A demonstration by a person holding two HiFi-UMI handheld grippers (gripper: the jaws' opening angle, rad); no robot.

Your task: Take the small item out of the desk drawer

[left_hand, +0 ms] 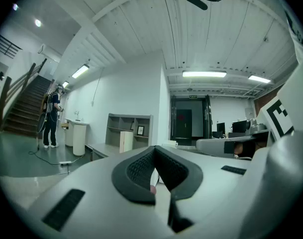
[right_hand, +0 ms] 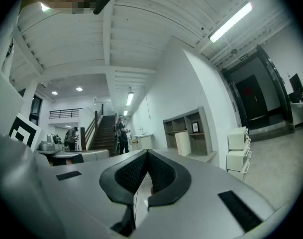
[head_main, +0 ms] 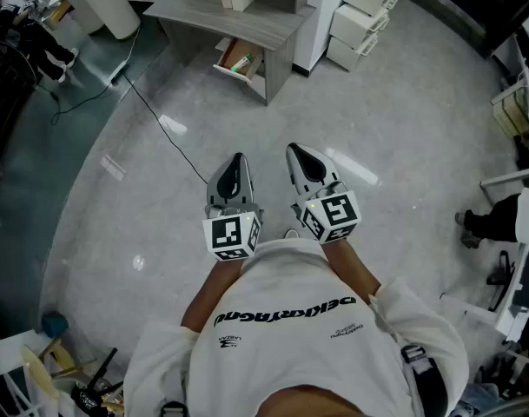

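The small item [head_main: 241,62] lay in the open drawer [head_main: 230,69] under the grey surface [head_main: 214,10], far across the floor [head_main: 394,102] from the person. At this range it showed only as a greenish speck, possibly a little packet or tube; its kind was not determined. It was judged light, a load for one pair of tongs. A pinch across its narrow middle seemed best, with gentle pressure in case it proved soft or slick. The drawer stood pulled out, so access from above looked free.

The left tongs [head_main: 238,158] were closed, pads together with nothing between them, held level before the chest and pointing toward the drawer. The right tongs [head_main: 296,152], just beside them, were likewise closed, empty and level, well apart from the drawer.
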